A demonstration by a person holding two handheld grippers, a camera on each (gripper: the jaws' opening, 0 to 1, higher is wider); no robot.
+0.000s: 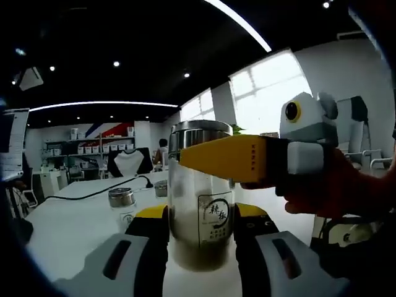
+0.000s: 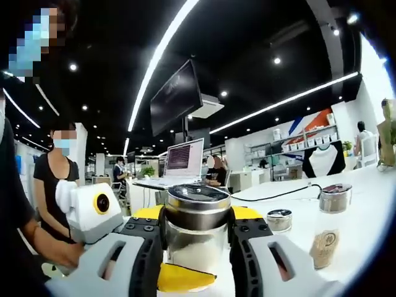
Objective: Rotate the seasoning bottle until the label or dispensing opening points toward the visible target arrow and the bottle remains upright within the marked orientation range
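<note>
— Pinching the bottle (image 1: 201,204) low on its glass with our left gripper (image 1: 201,247), we see our right gripper (image 2: 197,247) clamped just under its steel cap (image 2: 198,207).

— Agreed. We hold it upright, long axis vertical, its label (image 1: 215,223) facing the left gripper view.

— We have it above the white table (image 1: 68,229); a second bottle (image 2: 329,226) and a small jar (image 2: 279,221) stand apart.

Beyond the jaws, a second spice jar (image 2: 327,224) and a small tin (image 2: 279,219) stood on the white table (image 2: 365,204), a black cable (image 2: 278,191) trailing behind them.
</note>
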